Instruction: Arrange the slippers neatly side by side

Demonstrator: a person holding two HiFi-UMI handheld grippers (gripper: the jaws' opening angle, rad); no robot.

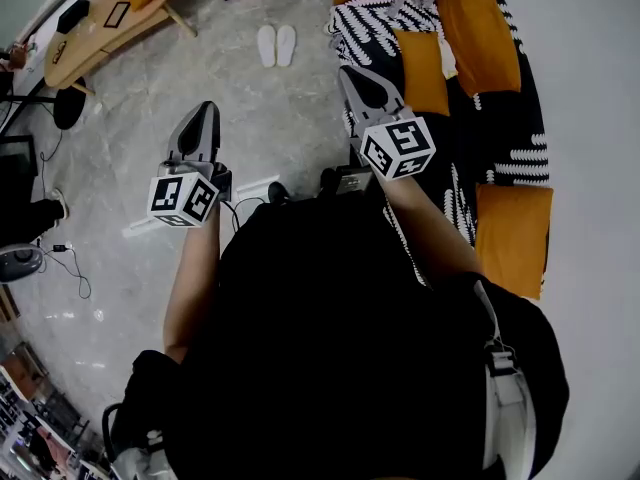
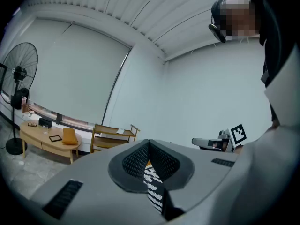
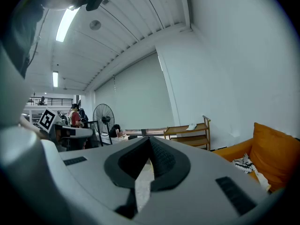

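Two white slippers (image 1: 276, 45) lie side by side on the marble floor, far ahead of both grippers, toes pointing away. My left gripper (image 1: 205, 110) is held level at the left, shut and empty; its own view shows the pads (image 2: 154, 159) meeting with nothing between them. My right gripper (image 1: 357, 76) is held up at the right, over the sofa's edge, also shut and empty, its pads (image 3: 157, 156) closed together. Neither gripper view shows the slippers.
A sofa (image 1: 497, 158) with orange cushions (image 1: 480, 28) and a black-and-white throw stands at the right. At the far left is a wooden table (image 1: 95, 28). A standing fan (image 2: 18, 74) and a low wooden shelf (image 2: 112, 135) stand by the wall. Cables (image 1: 70, 263) trail on the floor at left.
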